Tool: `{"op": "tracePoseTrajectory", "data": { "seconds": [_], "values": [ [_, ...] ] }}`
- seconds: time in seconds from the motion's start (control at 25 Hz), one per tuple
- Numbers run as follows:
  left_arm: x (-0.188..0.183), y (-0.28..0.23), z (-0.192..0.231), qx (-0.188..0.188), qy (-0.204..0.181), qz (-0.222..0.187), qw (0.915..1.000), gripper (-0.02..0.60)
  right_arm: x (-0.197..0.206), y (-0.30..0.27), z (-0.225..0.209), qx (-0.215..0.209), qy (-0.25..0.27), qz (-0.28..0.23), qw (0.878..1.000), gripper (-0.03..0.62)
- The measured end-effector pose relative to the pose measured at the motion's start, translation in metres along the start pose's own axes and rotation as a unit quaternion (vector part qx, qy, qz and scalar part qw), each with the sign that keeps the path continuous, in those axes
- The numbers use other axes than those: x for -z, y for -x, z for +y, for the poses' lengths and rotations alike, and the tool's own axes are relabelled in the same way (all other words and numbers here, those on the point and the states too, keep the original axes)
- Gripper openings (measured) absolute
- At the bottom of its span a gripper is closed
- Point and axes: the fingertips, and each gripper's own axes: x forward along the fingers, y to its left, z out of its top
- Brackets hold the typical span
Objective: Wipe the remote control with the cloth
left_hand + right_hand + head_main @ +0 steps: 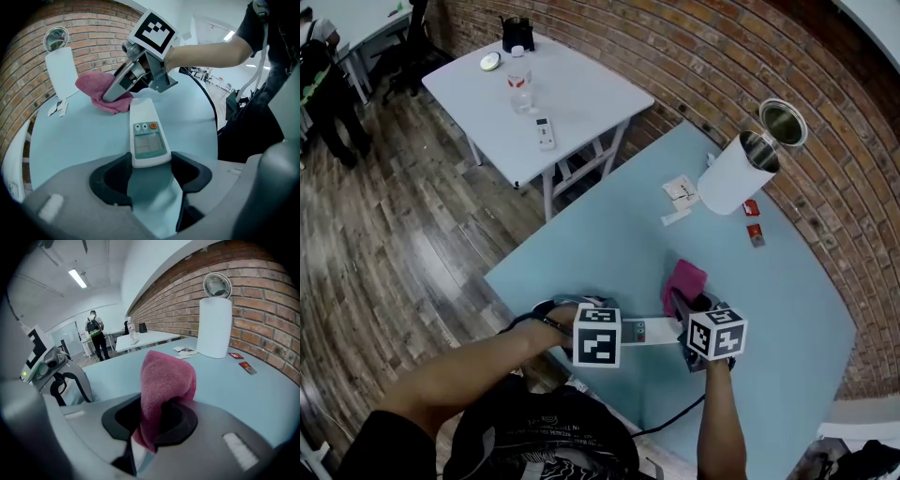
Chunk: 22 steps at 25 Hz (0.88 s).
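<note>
Left tool [151,174] clamps the near end of the remote control [146,131], which lies lower centre on the blue desk [787,309]. Right tool [157,420] is clenched on the pink cloth [166,380], bunched at the remote control's far end. Wiping looks barely begun, with most of its face left.

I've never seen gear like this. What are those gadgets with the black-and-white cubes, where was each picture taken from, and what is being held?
No robot: a person works two hand-held grippers; the marked cubes are part of them. One picture comes from a camera on the person's head; the other two from a camera on each gripper. The left gripper grips one end of a white remote control; the right gripper pinches a pink cloth. On the light blue table: a white cylinder with open lid, paper scraps, red packets.
</note>
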Motion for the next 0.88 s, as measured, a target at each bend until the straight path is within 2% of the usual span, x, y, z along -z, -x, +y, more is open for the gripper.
{"op": "tracePoseTrajectory", "data": {
  "seconds": [0.88],
  "values": [
    [0.0, 0.0, -0.002, 0.0, 0.002, -0.002, 1.0, 0.258, -0.017, -0.027, 0.088, -0.106, 0.05, 0.005, 0.993, 0.072]
  ]
}}
